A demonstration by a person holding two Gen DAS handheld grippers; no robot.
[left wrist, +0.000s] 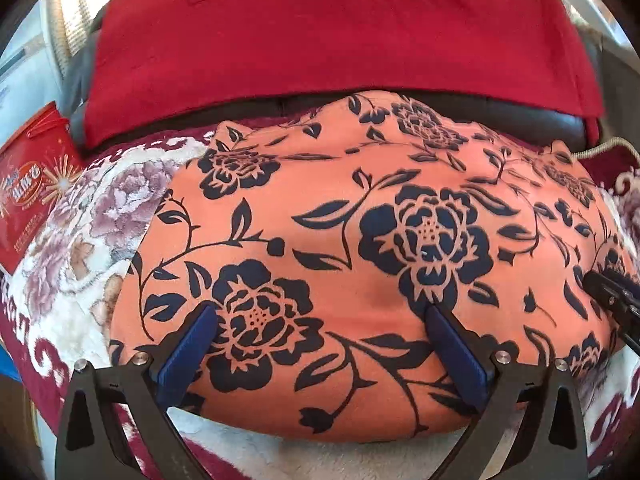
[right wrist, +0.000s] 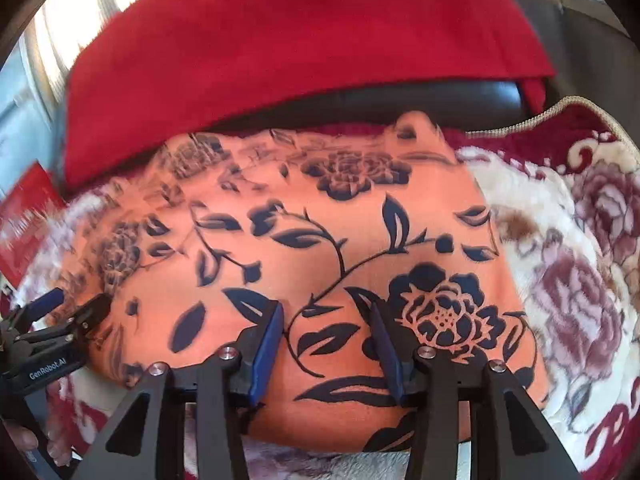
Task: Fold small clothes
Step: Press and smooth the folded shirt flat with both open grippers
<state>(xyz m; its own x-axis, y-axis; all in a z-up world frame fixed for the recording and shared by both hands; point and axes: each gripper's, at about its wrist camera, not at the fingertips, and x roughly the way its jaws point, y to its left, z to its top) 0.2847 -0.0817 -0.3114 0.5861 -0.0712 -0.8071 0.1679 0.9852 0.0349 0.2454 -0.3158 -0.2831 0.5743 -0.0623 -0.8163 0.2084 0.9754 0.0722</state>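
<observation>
An orange garment with dark blue flowers (left wrist: pixel 360 240) lies spread flat on a plush floral blanket (left wrist: pixel 80 224); it also shows in the right wrist view (right wrist: pixel 320 240). My left gripper (left wrist: pixel 320 312) is open wide, its blue fingers (left wrist: pixel 192 344) just over the cloth's near left part. My right gripper (right wrist: pixel 326 312) is open, its blue fingers (right wrist: pixel 266 348) over the cloth's near right part. Neither holds anything. Each gripper shows at the edge of the other's view: the right one (left wrist: pixel 612 292), the left one (right wrist: pixel 72 312).
A red cloth (left wrist: pixel 320 40) drapes over a dark leather sofa back (left wrist: pixel 500 112) behind the garment. A red printed box (left wrist: pixel 32 184) stands at the left. The blanket's corded edge (right wrist: pixel 540 120) runs at the right.
</observation>
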